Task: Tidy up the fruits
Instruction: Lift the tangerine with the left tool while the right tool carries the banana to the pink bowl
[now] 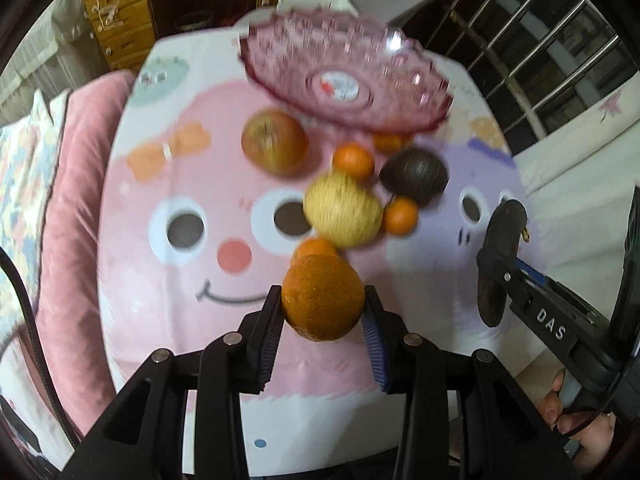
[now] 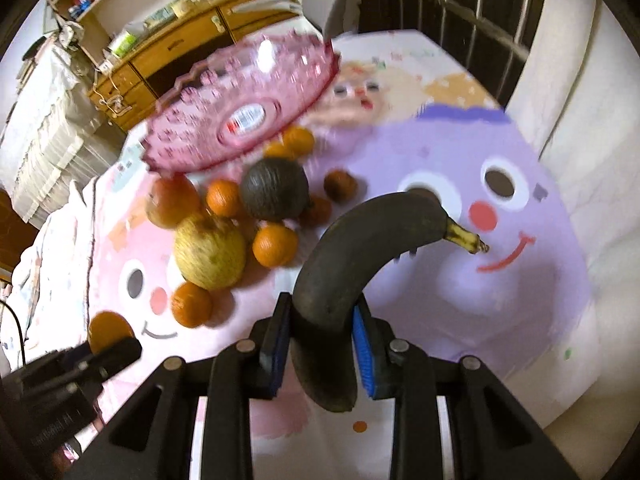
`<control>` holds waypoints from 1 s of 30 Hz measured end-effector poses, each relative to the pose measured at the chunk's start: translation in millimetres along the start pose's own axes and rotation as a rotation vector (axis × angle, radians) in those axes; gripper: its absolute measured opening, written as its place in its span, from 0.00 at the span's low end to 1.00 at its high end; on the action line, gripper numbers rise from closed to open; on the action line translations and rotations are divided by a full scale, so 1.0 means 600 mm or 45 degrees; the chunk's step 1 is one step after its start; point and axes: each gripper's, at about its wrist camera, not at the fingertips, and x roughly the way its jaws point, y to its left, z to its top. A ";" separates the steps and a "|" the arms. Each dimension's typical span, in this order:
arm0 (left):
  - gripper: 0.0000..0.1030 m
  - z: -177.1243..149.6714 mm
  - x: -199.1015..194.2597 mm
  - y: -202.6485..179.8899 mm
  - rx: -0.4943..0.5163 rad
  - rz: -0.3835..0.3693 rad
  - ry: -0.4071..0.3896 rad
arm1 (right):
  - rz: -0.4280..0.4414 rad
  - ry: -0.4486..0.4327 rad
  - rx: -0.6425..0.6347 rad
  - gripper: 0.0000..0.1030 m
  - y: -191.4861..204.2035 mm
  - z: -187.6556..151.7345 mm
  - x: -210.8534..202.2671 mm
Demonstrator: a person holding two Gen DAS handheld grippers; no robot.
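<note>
My left gripper point(image 1: 323, 309) is shut on a large orange point(image 1: 323, 297) and holds it above the cartoon cloth. My right gripper point(image 2: 322, 312) is shut on a blackened banana point(image 2: 352, 248); it also shows in the left wrist view point(image 1: 498, 256). A pink glass bowl point(image 1: 288, 40) point(image 2: 192, 128) stands empty at the far side. On the cloth lie a red apple point(image 1: 275, 145) point(image 2: 172, 200), a yellow apple point(image 1: 342, 210) point(image 2: 210, 254), a dark avocado point(image 1: 414, 176) point(image 2: 275, 189) and several small oranges point(image 1: 353, 160) point(image 2: 275, 245).
The fruit lies on a table under a pink and purple cartoon cloth point(image 1: 168, 184) point(image 2: 500, 280). A pink cushion point(image 1: 68, 200) is at the left. Wooden drawers point(image 1: 120, 20) stand behind, and a metal railing point(image 1: 552, 60) is at the right.
</note>
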 end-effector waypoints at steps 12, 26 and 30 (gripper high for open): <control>0.36 0.131 -0.122 -0.016 0.072 0.004 -0.236 | 0.097 -0.213 -0.186 0.28 0.046 0.112 -0.072; 0.36 0.304 -0.108 -0.012 0.065 -0.022 -0.323 | 0.258 -0.289 -0.492 0.28 0.129 0.228 0.019; 0.36 0.347 -0.052 -0.005 0.046 -0.032 -0.289 | 0.304 -0.291 -0.579 0.28 0.152 0.243 0.074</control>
